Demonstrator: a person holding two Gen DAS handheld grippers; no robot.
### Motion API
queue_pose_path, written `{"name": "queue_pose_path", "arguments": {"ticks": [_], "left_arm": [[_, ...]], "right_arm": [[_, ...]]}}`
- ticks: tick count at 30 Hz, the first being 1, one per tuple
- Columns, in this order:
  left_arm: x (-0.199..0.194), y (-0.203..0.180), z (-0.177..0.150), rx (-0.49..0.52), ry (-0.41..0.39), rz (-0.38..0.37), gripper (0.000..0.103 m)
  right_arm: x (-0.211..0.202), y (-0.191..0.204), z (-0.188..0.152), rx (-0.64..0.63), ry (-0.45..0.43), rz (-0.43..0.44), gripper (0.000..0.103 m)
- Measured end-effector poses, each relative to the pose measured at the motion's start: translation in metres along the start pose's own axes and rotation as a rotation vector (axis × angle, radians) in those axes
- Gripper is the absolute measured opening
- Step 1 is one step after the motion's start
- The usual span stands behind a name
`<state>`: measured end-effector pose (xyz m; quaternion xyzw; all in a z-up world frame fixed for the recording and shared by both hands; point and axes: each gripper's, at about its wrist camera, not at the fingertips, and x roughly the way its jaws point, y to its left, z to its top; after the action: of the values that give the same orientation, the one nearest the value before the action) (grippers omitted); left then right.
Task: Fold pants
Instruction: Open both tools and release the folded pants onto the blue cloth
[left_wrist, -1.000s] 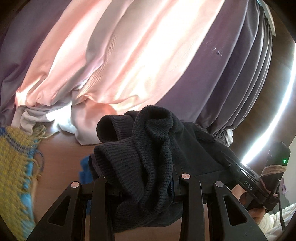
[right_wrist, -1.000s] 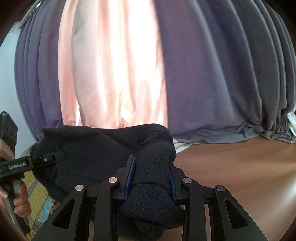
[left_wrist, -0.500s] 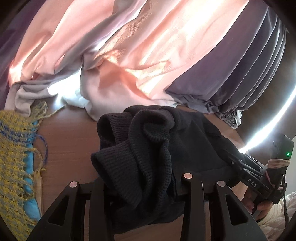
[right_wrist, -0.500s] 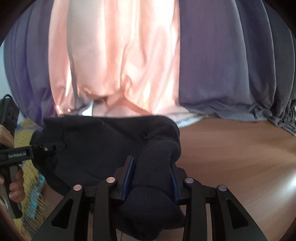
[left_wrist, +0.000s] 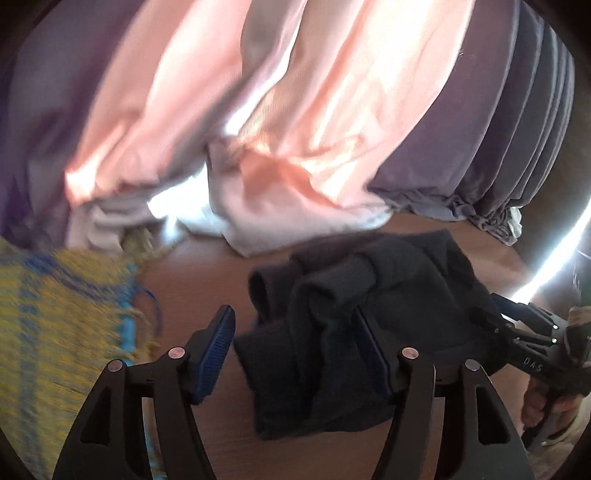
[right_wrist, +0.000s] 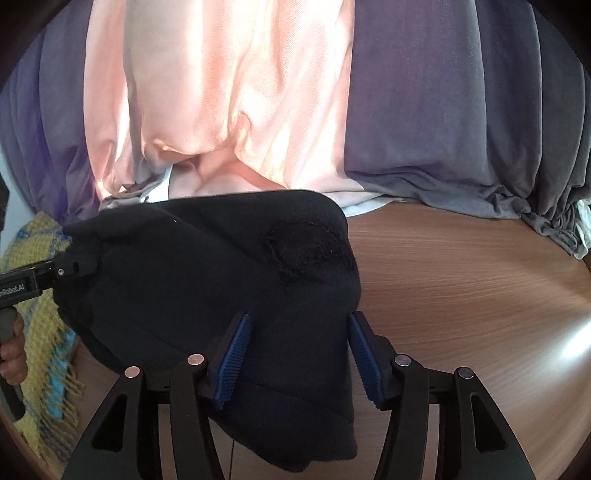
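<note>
Blue ribbed fingers (left_wrist: 218, 347) of the left gripper (left_wrist: 295, 354) stand apart and are opening over a bunched heap of dark knit pants (left_wrist: 354, 332); the cloth lies against the finger on the camera's right, while the other finger stands clear of it with bare wood between. In the right wrist view, the right gripper (right_wrist: 295, 354) is opening too, its fingers (right_wrist: 232, 354) flanking a thick fold of the pants (right_wrist: 221, 280); whether either finger touches the cloth cannot be told. The pants rest on a wooden counter (right_wrist: 461, 288), their far edge running near the hem of pink and grey curtains (right_wrist: 258, 110) that pool on the counter's back edge. To the camera's right of the right gripper the wood lies open up to the gathered grey drape. On the other side, a yellow and blue fringed woven cloth (left_wrist: 55, 332) covers the counter, its fringe near the left gripper with a strip of wood between it and the pants. In the left wrist view, the right gripper (left_wrist: 524, 332) enters at the picture's right edge with its tip at the pants' edge, a hand (left_wrist: 543, 398) on its handle. In the right wrist view the left gripper (right_wrist: 66, 269) reaches the pants' opposite end.
</note>
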<state>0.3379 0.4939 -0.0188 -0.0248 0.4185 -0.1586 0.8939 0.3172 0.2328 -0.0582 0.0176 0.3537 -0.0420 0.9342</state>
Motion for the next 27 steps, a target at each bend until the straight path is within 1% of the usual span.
{"name": "queue_pose_path", "arguments": {"ticks": [2, 4, 8, 9, 10, 11, 12, 13, 14, 16, 17, 19, 21, 23, 25, 27], "left_arm": [[-0.013, -0.006, 0.004, 0.028, -0.032, 0.023, 0.065], [-0.023, -0.012, 0.009, 0.043, -0.060, 0.021, 0.065], [-0.035, -0.023, 0.015, 0.035, -0.083, 0.020, 0.065], [-0.038, -0.028, 0.016, 0.032, -0.085, 0.032, 0.065], [-0.043, -0.034, 0.016, 0.027, -0.097, 0.046, 0.065], [-0.047, -0.039, 0.015, 0.027, -0.104, 0.057, 0.068], [-0.053, -0.048, 0.014, 0.028, -0.106, 0.090, 0.073], [-0.057, -0.054, 0.012, 0.028, -0.110, 0.117, 0.076], [-0.063, -0.062, 0.010, 0.031, -0.127, 0.144, 0.078], [-0.073, -0.077, 0.004, 0.047, -0.153, 0.187, 0.082], [-0.078, -0.084, 0.000, 0.051, -0.169, 0.215, 0.086], [-0.090, -0.101, -0.009, 0.053, -0.209, 0.268, 0.091], [-0.102, -0.116, -0.018, 0.044, -0.233, 0.287, 0.098], [-0.114, -0.136, -0.029, 0.040, -0.250, 0.297, 0.099], [-0.125, -0.151, -0.038, 0.032, -0.266, 0.309, 0.103], [-0.137, -0.165, -0.048, 0.017, -0.281, 0.315, 0.103]], "right_arm": [[-0.004, -0.002, 0.002, 0.008, -0.008, 0.010, 0.056], [-0.012, -0.003, 0.005, 0.009, -0.030, 0.024, 0.056], [-0.031, -0.008, 0.012, 0.020, -0.086, 0.053, 0.056], [-0.035, -0.010, 0.014, 0.022, -0.099, 0.056, 0.057], [-0.040, -0.012, 0.016, 0.022, -0.116, 0.058, 0.063], [-0.044, -0.014, 0.017, 0.022, -0.128, 0.061, 0.066], [-0.051, -0.018, 0.018, 0.022, -0.150, 0.064, 0.070], [-0.054, -0.020, 0.019, 0.023, -0.161, 0.064, 0.072], [-0.061, -0.023, 0.019, 0.023, -0.179, 0.065, 0.074], [-0.072, -0.029, 0.020, 0.015, -0.202, 0.062, 0.081], [-0.077, -0.032, 0.020, 0.014, -0.212, 0.061, 0.082], [-0.091, -0.040, 0.017, 0.006, -0.246, 0.050, 0.088], [-0.104, -0.045, 0.012, -0.006, -0.266, 0.044, 0.092], [-0.116, -0.049, 0.006, -0.018, -0.276, 0.049, 0.093], [-0.129, -0.054, -0.001, -0.028, -0.282, 0.066, 0.094], [-0.142, -0.058, -0.010, -0.043, -0.289, 0.084, 0.094]]}}
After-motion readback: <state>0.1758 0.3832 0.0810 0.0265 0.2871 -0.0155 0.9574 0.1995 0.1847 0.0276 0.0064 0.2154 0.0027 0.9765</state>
